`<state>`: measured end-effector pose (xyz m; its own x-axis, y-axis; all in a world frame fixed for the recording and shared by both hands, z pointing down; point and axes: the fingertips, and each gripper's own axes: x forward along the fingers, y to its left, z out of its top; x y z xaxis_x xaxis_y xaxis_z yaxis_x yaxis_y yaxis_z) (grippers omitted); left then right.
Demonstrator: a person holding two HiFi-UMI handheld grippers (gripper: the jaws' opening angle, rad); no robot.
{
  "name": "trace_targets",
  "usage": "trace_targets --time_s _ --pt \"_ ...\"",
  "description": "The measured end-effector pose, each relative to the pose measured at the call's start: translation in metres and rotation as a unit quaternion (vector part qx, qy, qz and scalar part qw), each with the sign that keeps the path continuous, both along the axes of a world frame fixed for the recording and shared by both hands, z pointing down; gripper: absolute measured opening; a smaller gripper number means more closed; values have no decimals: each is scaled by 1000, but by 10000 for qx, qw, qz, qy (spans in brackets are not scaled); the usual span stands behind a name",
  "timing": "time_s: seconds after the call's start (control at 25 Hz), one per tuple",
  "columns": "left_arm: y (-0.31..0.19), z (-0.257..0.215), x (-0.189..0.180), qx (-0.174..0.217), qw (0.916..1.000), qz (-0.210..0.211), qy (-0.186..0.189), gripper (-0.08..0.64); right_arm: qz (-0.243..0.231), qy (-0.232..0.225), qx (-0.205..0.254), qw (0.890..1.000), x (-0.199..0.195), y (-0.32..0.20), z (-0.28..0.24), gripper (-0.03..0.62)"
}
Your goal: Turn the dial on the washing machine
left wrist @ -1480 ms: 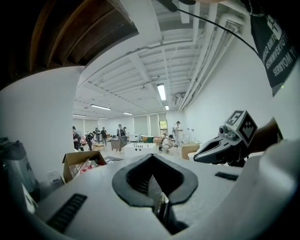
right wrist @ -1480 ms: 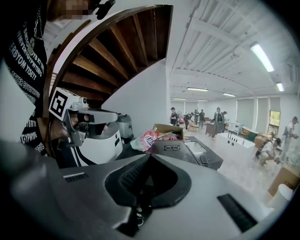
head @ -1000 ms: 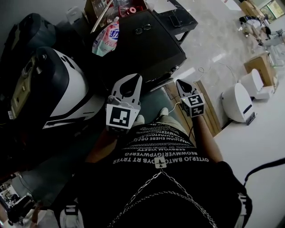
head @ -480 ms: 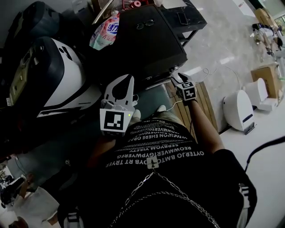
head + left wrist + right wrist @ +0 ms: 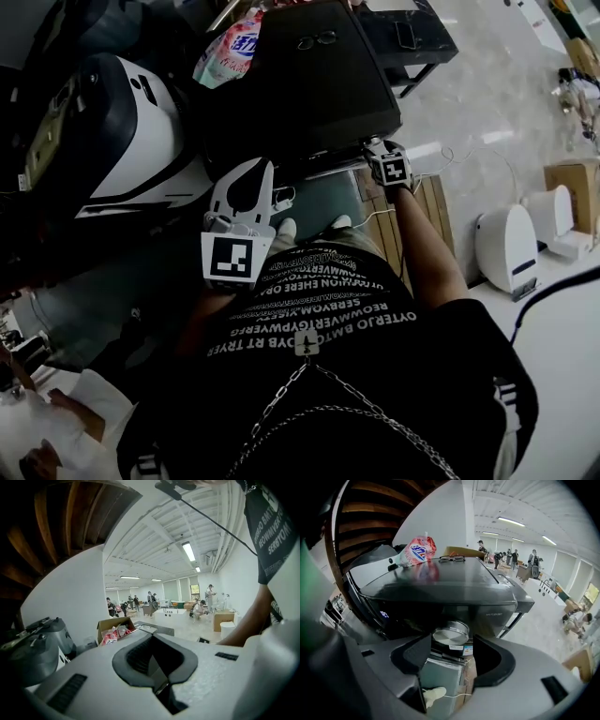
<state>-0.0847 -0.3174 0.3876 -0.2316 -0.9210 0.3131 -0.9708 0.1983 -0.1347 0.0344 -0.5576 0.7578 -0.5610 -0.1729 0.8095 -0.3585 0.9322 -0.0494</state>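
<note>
The dark washing machine [image 5: 309, 84] stands ahead of me, its top seen from above. My right gripper [image 5: 380, 150] is at the machine's front edge. In the right gripper view the round silver dial [image 5: 450, 635] on the machine's front [image 5: 440, 588] sits between the two black pads [image 5: 414, 653], which stand apart from it. The jaws are opening. My left gripper [image 5: 265, 167] hangs back over the floor by my body, away from the machine. Its fingertips meet with nothing between them, as the left gripper view also shows [image 5: 152, 638].
A pink detergent pouch [image 5: 230, 56] and a pair of glasses [image 5: 317, 39] lie on the machine's top. A white and dark appliance [image 5: 122, 131] stands at the left. A wooden board [image 5: 427, 216], a white unit [image 5: 506, 248] and a cardboard box [image 5: 572, 183] are at the right.
My right gripper has moved forward from near my body up to the washing machine's front. The left gripper has stayed close to me, drifting slightly left.
</note>
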Motion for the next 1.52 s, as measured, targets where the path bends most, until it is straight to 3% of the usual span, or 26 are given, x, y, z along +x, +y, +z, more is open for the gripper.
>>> trace_targets --time_s 0.32,0.48,0.64,0.72,0.88,1.08,1.2,1.52 --pt "-3 5 13 -108 9999 -54 -92 6 -187 117 -335 9992 -3 0 19 270" --pt "0 10 16 -154 9998 -123 -78 6 -42 -425 -1178 9921 -8 1 17 268" --pt "2 11 19 -246 9995 -181 -90 6 262 -955 -2139 9718 -9 9 13 270" --pt "1 10 20 -244 9995 -179 -96 6 178 -932 -2011 9750 -8 7 12 272" --pt "1 9 20 -220 9995 -171 -130 6 -69 -677 -751 9949 -9 -7 9 272" --pt "6 9 13 -181 9994 -268 -89 6 -276 -44 106 9996 -11 -3 3 261" --pt "5 9 11 -172 9995 -241 -113 6 -133 -27 -47 9999 -11 -5 7 261" --pt "3 14 11 -179 9997 -159 -44 6 17 -743 -1223 9897 -12 -6 7 259"
